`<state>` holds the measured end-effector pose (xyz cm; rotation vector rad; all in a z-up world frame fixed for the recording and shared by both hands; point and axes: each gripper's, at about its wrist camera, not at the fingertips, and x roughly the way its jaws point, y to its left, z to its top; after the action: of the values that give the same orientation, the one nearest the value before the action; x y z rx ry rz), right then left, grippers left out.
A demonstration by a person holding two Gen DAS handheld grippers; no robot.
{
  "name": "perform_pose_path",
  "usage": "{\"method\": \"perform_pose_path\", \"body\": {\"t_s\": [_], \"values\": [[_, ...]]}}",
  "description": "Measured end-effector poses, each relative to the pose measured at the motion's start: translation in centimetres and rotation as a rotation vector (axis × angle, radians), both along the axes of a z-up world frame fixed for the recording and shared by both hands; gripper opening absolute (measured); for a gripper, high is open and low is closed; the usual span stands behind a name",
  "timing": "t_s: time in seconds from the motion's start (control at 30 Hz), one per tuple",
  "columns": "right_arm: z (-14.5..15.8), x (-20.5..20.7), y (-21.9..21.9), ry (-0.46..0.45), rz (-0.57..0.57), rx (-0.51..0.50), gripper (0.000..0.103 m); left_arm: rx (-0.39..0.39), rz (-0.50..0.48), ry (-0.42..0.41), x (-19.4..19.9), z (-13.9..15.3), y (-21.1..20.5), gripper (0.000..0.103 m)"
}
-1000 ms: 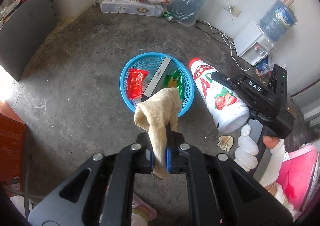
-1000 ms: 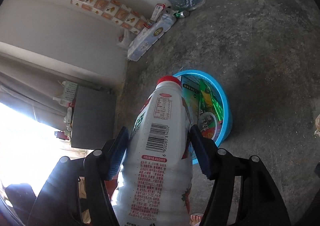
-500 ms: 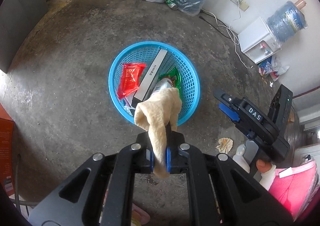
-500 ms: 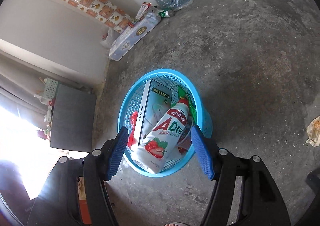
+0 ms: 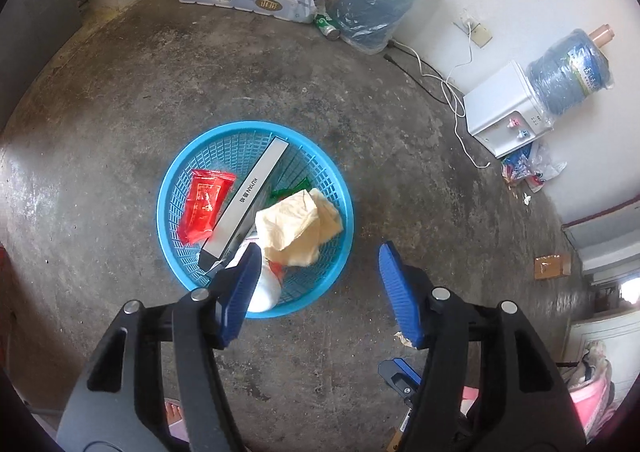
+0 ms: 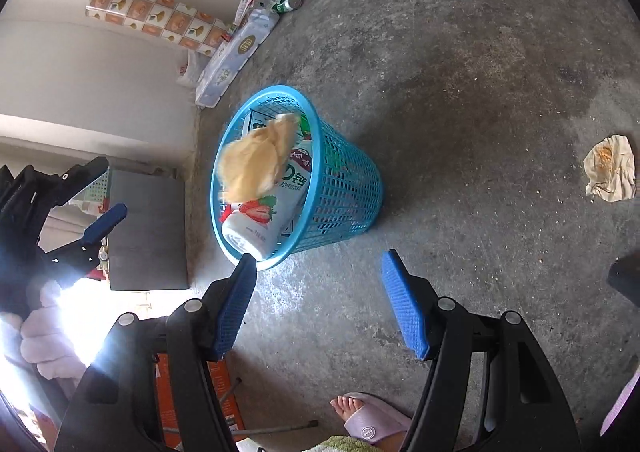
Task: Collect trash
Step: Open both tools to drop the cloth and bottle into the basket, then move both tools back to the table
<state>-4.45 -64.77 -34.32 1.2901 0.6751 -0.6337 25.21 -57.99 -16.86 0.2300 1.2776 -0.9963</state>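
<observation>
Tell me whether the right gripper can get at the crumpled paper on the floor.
Probably yes: the right gripper is open and empty, and only bare concrete floor shows between it and the crumpled paper.

**Napkin lands in the basket**

The left gripper [image 5: 318, 288] hangs over the blue basket [image 5: 176, 188], its jaws opening with nothing between them. A crumpled yellow napkin [image 5: 298, 228] lies on top of the heap, beside a long grey box [image 5: 250, 198] and a red wrapper [image 5: 204, 204]. A white bottle [image 5: 264, 290] peeks out underneath.
</observation>
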Motion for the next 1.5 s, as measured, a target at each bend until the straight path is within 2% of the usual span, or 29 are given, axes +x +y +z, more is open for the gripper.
{"method": "perform_pose_path", "body": {"t_s": [0.13, 0.27, 0.4, 0.57, 0.77, 0.9, 1.03, 1.17, 1.33, 1.5], "values": [[1.5, 0.0, 0.5, -0.034, 0.007, -0.010, 0.063, -0.048, -0.017, -0.091, -1.3, 3.8, 3.2, 0.061], [4.4, 0.3, 1.5, -0.077, 0.037, -0.056, 0.063, -0.140, 0.012, -0.108, -2.2, 8.5, 8.6, 0.063], [7.6, 0.8, 2.9, -0.107, 0.092, -0.107, 0.064, -0.197, 0.050, -0.141, -3.6, 12.5, 15.4, 0.065], [11.2, 1.8, 5.4, -0.133, 0.179, -0.167, 0.068, -0.237, 0.154, -0.196, -4.7, 15.9, 26.0, 0.069], [15.5, 3.9, 9.8, -0.156, 0.328, -0.252, 0.069, -0.231, 0.360, -0.267, -5.3, 17.5, 40.1, 0.071], [19.2, 6.4, 15.4, -0.131, 0.511, -0.426, 0.074, -0.187, 0.510, -0.322, -6.0, 17.6, 48.9, 0.072], [22.6, 9.6, 22.1, -0.144, 0.734, -0.569, 0.077, -0.177, 0.672, -0.331, -6.3, 17.3, 57.1, 0.073], [25.7, 12.6, 29.0, -0.209, 0.936, -0.655, 0.080, -0.170, 0.819, -0.350, -6.8, 17.1, 64.1, 0.074], [28.7, 15.6, 37.7, -0.289, 1.180, -0.750, 0.085, -0.161, 0.964, -0.363, -7.7, 17.1, 70.8, 0.075], [30.3, 17.7, 46.3, -0.382, 1.447, -0.824, 0.090, -0.161, 1.090, -0.294, -7.8, 16.0, 77.1, 0.075]]}}
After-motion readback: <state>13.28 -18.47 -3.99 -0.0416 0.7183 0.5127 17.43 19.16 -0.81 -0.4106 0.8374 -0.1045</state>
